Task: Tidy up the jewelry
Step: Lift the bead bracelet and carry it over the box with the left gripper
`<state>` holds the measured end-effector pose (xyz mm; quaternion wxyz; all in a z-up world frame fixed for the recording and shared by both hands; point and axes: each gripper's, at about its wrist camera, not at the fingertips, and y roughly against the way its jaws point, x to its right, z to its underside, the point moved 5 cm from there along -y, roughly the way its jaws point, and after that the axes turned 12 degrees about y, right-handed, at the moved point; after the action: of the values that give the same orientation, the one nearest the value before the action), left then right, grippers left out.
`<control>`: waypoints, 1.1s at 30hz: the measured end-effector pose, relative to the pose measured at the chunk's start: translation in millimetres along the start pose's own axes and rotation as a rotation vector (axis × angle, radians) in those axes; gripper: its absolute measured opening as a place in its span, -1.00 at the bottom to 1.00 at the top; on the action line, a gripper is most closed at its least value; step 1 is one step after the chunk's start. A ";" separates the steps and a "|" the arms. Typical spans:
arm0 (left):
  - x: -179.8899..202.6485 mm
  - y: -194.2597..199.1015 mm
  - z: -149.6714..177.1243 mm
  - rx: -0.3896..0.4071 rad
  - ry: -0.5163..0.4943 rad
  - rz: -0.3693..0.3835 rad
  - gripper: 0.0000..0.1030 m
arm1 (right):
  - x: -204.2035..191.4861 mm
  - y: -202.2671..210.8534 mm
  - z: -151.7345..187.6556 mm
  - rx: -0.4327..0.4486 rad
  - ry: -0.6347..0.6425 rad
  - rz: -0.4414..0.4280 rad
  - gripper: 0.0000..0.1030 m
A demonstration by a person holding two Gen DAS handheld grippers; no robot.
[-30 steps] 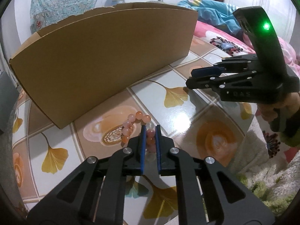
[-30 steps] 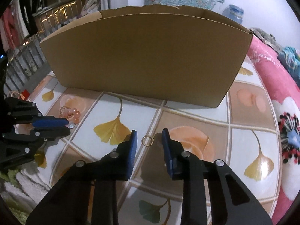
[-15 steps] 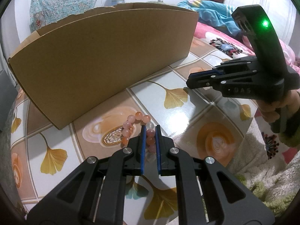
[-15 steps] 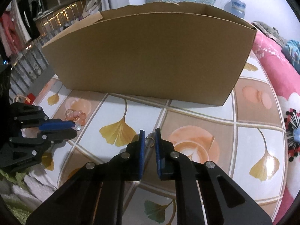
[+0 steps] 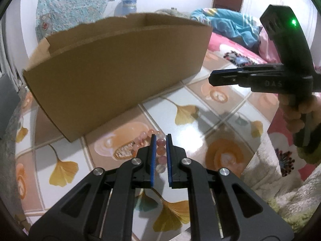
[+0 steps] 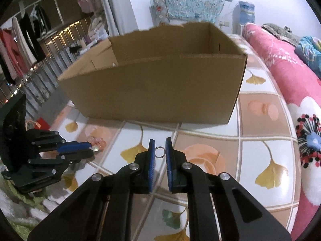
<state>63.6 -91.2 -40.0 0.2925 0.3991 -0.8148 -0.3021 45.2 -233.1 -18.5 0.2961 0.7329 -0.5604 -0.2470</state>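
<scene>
Pink bead bracelet [image 5: 160,150], brown box [image 5: 120,60], ginkgo-leaf tablecloth [image 5: 186,114]

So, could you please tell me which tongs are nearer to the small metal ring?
Right. The right tongs are pinching the ring itself, while the left tongs are off to the side, clamped on the bead bracelet.

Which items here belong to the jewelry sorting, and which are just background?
In play:
- bead bracelet, in the left gripper
- small metal ring, in the right gripper
- open cardboard box

Background:
- pink floral blanket
- hanging clothes
- blue water jug
</scene>
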 end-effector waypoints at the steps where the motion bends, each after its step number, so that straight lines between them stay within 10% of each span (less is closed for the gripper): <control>1: 0.2 3.6 -2.6 0.008 0.003 0.002 -0.84 | -1.0 1.3 -2.5 0.009 -0.003 -0.002 -0.79; 18: 16.3 105.3 -111.0 0.171 0.061 0.201 -0.84 | 14.6 59.4 -111.0 0.229 -0.014 -0.115 -0.79; 22: 15.6 99.1 -147.1 0.187 0.027 0.149 -0.84 | 26.2 44.5 -137.4 0.181 -0.026 -0.192 -0.79; 33: -28.9 -27.0 -167.2 -0.129 0.123 0.076 -0.84 | 57.4 -14.4 -159.7 0.081 -0.059 -0.262 -0.79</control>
<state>211.1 -124.1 41.6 0.3785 0.3662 -0.7886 -0.3174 180.1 -260.7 81.8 0.2148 0.8036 -0.4779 -0.2822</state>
